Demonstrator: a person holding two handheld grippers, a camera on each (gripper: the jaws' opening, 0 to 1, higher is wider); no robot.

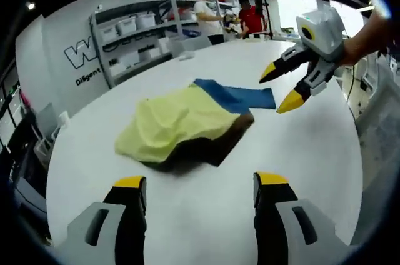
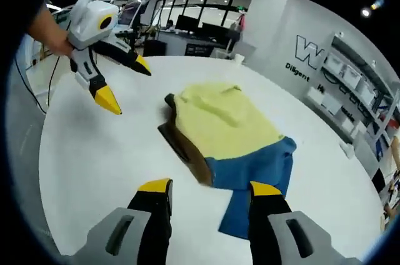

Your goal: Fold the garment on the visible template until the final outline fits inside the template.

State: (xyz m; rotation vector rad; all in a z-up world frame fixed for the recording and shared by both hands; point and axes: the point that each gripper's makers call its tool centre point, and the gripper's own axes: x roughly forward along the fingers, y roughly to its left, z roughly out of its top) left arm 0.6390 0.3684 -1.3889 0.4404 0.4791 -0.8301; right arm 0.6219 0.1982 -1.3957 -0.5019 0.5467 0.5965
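Both my grippers, left gripper (image 1: 200, 191) and right gripper (image 2: 210, 197), hang agape and empty; the yellow garment (image 1: 178, 122) lies ahead, apparently over a brown template (image 1: 215, 142).

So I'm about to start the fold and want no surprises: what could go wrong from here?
1. The yellow garment lies crumpled, covering much of the brown template; its outline is hard to judge, so folds may overhang.
2. A blue cloth lies partly under the garment; a pinch near that seam could lift both.
3. Both grippers hang open above the table, left gripper and right gripper; dragging the garment might shift the template.
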